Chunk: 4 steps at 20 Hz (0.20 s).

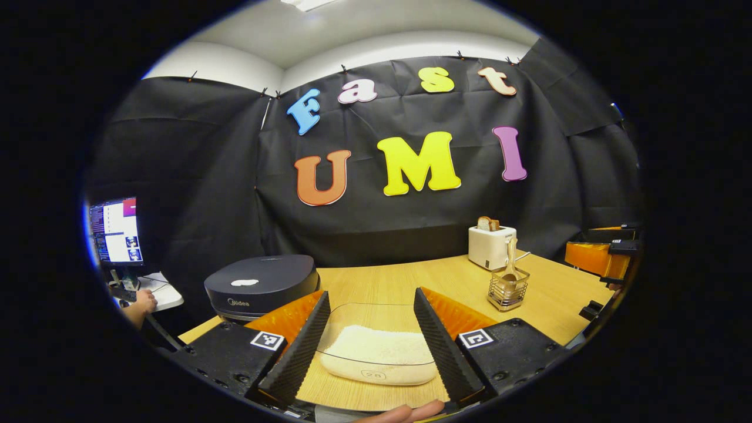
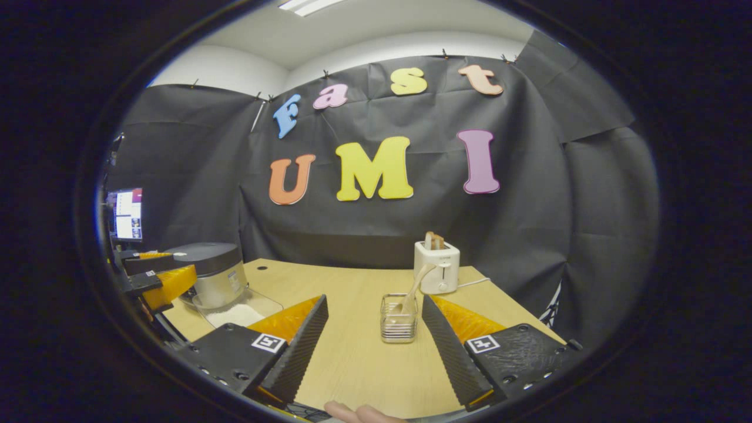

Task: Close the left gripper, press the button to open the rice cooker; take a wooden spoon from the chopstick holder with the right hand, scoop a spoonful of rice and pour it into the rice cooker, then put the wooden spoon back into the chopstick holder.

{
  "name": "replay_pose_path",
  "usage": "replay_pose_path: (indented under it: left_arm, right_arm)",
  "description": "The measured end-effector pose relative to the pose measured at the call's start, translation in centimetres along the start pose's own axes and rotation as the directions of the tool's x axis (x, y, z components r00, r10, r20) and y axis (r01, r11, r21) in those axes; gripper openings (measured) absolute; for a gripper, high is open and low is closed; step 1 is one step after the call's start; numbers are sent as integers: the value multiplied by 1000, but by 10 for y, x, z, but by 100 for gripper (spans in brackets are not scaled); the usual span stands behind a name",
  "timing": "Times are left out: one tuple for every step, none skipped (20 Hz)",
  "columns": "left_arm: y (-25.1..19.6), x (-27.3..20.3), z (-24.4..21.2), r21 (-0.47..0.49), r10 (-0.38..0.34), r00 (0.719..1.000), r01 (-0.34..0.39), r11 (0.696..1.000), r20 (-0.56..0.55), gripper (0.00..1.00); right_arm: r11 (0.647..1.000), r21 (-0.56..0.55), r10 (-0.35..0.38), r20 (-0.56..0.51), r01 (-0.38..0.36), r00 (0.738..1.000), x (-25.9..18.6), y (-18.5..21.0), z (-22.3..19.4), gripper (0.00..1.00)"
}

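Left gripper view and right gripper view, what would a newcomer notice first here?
Probably the clear tray of white rice lying between the open fingers of the left hand-held gripper, with the closed dark rice cooker behind it. Next, the wooden spoon standing in the wire chopstick holder ahead of the open right hand-held gripper.

"Midea" on rice cooker (image 1: 258,286), possibly "28" on rice container (image 1: 376,355)

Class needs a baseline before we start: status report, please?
Left gripper open; right gripper open. Rice cooker lid shut; wooden spoon in chopstick holder. Nothing blocking either.
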<state>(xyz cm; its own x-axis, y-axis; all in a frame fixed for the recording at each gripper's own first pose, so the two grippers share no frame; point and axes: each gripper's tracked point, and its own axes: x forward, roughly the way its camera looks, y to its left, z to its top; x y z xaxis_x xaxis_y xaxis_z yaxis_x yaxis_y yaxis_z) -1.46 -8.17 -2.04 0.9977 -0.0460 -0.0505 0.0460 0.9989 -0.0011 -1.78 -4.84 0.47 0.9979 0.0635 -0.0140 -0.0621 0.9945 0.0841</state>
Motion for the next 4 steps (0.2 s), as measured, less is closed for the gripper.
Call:
replay_pose_path:
  left_arm:
    - [-6,-1,-1,2,-9,1000,9,1000,-12,92]
    - [-7,-3,-3,1,-9,1000,9,1000,-21,92]
    - [-7,-6,0,-6,-4,1000,4,1000,-11,92]
    - [-7,-6,3,-12,2,1000,-2,1000,-1,92]
  right_arm:
    - [1000,-1,-8,-1,8,1000,1,-3,-1,96]
    - [1000,2,-14,-3,14,1000,2,-6,-1,96]
    - [1000,7,-18,-9,18,1000,3,-7,-3,96]
    - [1000,12,-19,-13,19,1000,3,-9,-4,96]
